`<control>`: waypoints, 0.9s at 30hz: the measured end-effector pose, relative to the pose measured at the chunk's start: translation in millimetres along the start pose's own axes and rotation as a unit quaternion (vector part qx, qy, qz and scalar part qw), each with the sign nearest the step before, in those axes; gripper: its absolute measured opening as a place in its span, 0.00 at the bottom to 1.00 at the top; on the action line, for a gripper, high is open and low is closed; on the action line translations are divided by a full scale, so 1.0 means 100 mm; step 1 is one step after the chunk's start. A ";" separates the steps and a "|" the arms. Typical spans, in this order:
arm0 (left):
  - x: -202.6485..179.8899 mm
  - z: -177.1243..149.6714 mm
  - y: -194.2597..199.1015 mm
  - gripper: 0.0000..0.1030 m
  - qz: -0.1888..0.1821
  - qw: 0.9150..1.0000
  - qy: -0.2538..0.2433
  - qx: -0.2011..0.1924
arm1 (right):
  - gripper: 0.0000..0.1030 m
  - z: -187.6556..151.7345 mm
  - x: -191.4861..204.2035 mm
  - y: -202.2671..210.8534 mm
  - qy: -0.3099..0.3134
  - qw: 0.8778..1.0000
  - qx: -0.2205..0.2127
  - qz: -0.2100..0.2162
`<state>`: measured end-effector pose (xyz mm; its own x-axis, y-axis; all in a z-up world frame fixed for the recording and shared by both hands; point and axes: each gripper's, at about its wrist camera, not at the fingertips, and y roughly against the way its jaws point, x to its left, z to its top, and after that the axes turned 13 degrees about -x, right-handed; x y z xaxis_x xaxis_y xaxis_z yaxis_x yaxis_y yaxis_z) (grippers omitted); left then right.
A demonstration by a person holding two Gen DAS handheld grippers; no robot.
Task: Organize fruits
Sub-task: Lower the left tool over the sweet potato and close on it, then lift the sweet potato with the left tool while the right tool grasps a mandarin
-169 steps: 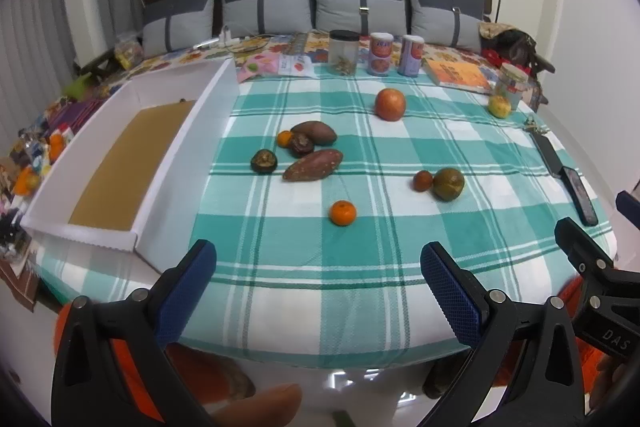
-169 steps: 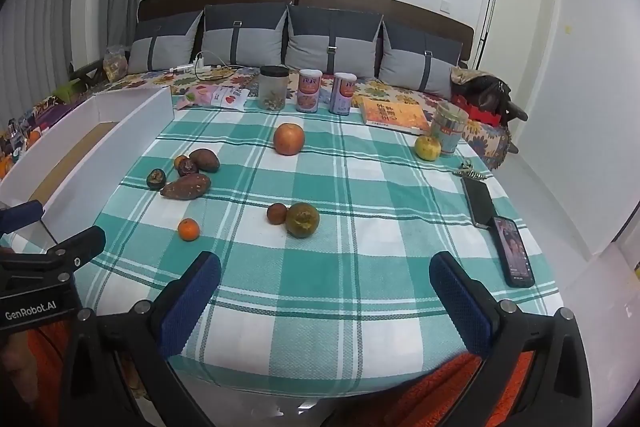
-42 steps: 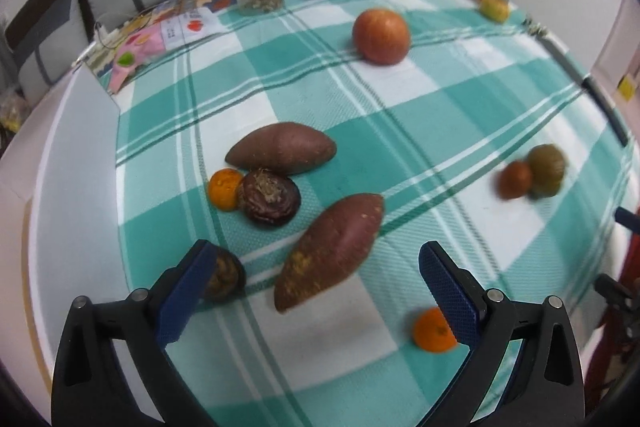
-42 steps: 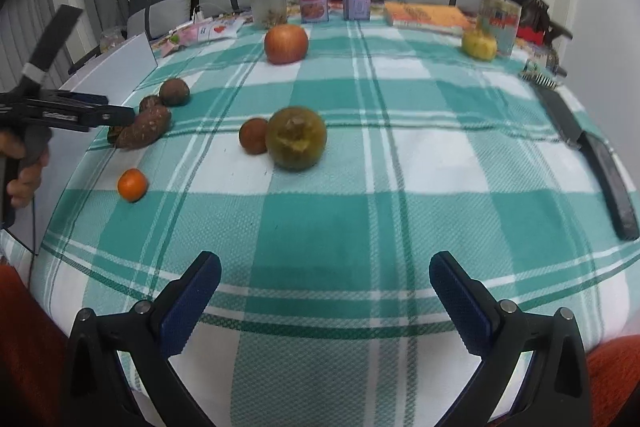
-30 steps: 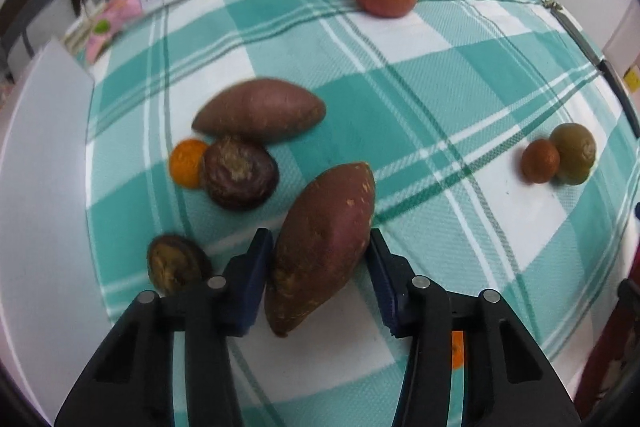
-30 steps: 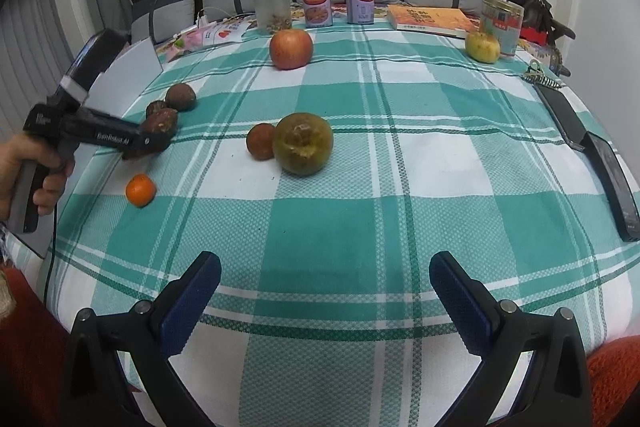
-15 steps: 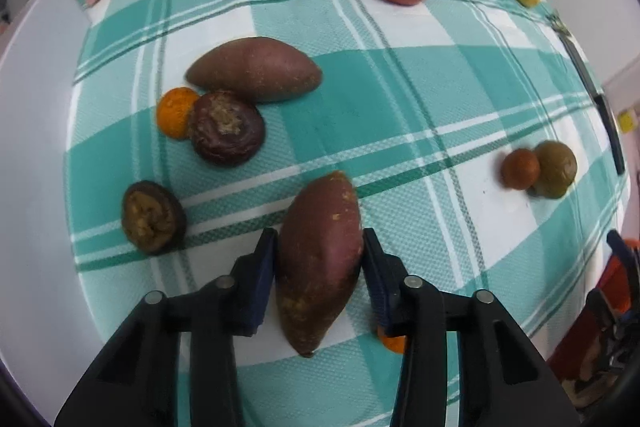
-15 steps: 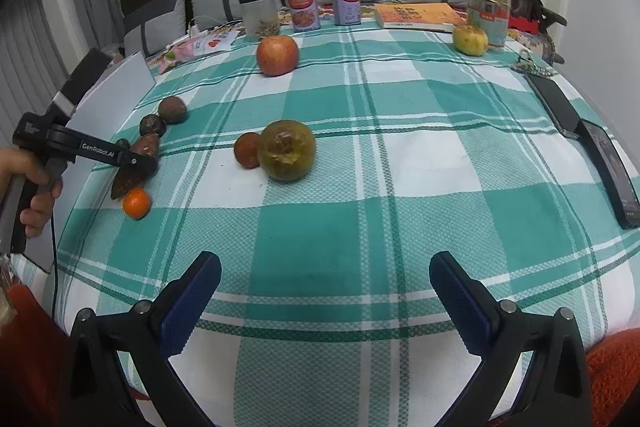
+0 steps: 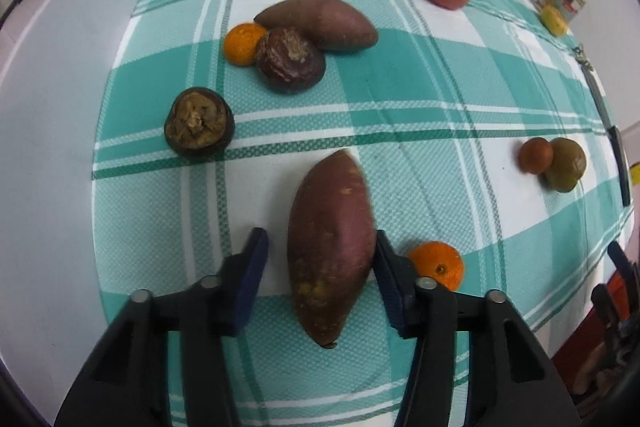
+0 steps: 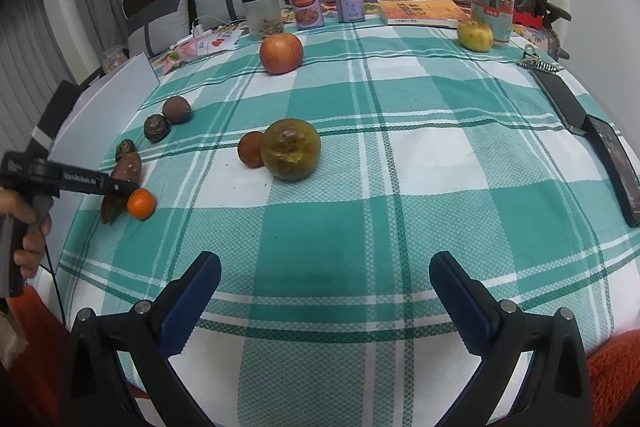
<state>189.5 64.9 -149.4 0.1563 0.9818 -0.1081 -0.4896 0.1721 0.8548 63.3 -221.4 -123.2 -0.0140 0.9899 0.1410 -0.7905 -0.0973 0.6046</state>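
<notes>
Fingers of left gripper (image 9: 320, 259) stood slightly apart around sweet potato (image 9: 331, 247) lying on checked cloth (image 9: 420, 75), right pad touching, beside mandarin (image 9: 437, 265). Right gripper (image 10: 325, 291) gaped wide, holding nothing.

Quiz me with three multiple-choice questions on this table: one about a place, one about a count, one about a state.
1. Where does the mandarin by the left tongs lie?
A. On the book
B. Just right of the near sweet potato
C. In the white box

2. How many sweet potatoes show in the left view?
A. One
B. Two
C. Four

3. How are the right tongs?
A. Shut on an apple
B. Shut on a phone
C. Open, holding nothing

Answers:
1 B: it sits on the cloth beside the potato that lies between the tongs' fingers.
2 B: the near one plus the far sweet potato.
3 C: only cloth shows between the wide-apart fingers.
</notes>
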 end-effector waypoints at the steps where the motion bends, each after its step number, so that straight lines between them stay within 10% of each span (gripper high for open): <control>1: 0.02 -0.01 0.02 0.39 -0.002 1.000 0.007 -0.004 | 1.00 0.00 0.00 0.00 -0.001 1.000 0.002 0.005; 7: 0.14 -0.25 0.27 0.39 -0.030 0.997 0.064 -0.025 | 0.98 0.04 0.39 -0.19 -0.005 0.984 0.057 0.170; 10: 0.18 -0.40 0.43 0.39 -0.039 0.995 0.081 -0.031 | 0.82 0.16 0.91 -0.40 0.061 0.969 0.083 0.223; 21: 0.25 -0.50 0.53 0.39 0.008 0.995 0.084 -0.044 | 0.29 0.36 1.79 -1.35 0.147 0.951 0.202 0.182; 27: 0.20 -0.47 0.70 0.39 0.028 0.994 0.066 -0.079 | 0.29 0.55 1.74 -1.20 0.136 0.950 0.211 0.188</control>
<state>117.7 100.0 -115.8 0.0172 0.9904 -0.1370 -0.6253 0.1176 0.7714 189.4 -43.6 -128.3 -0.4491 0.8616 0.2365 -0.3829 -0.4248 0.8203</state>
